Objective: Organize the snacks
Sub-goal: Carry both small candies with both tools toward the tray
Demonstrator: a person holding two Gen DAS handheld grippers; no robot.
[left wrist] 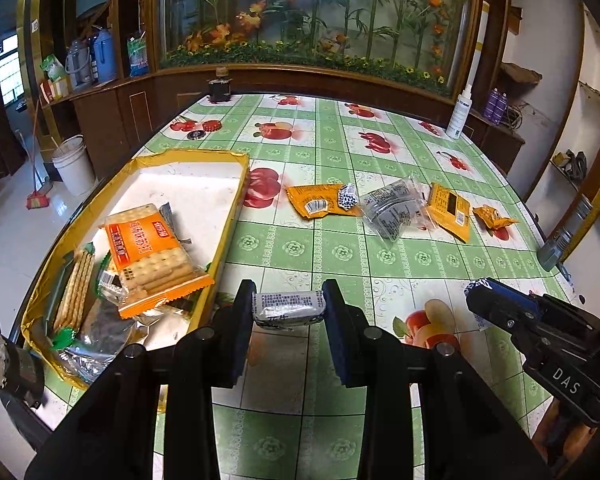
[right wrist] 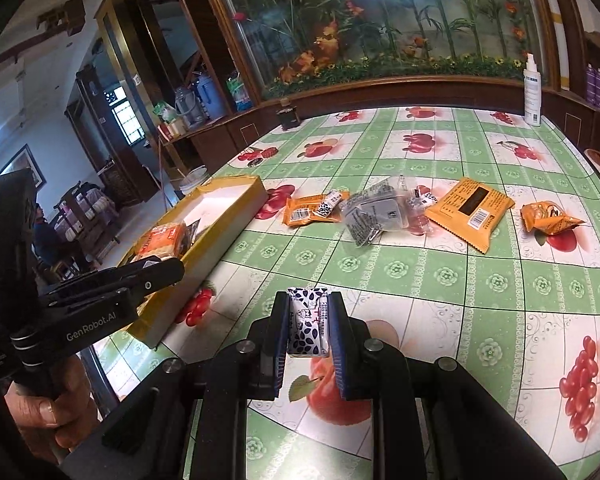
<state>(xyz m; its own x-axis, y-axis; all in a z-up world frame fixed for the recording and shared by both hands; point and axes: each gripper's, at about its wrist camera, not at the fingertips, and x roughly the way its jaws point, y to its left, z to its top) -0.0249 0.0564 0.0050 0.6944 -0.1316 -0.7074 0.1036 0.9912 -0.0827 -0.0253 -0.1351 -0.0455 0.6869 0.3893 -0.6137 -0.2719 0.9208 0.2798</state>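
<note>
Left gripper (left wrist: 288,307) pinches a white candy (left wrist: 288,309) crosswise and right gripper (right wrist: 307,322) clamps a leaf-print candy (right wrist: 307,326), both above the tablecloth beside the yellow box (left wrist: 236,184); best carried clear over its rim before release.
</note>
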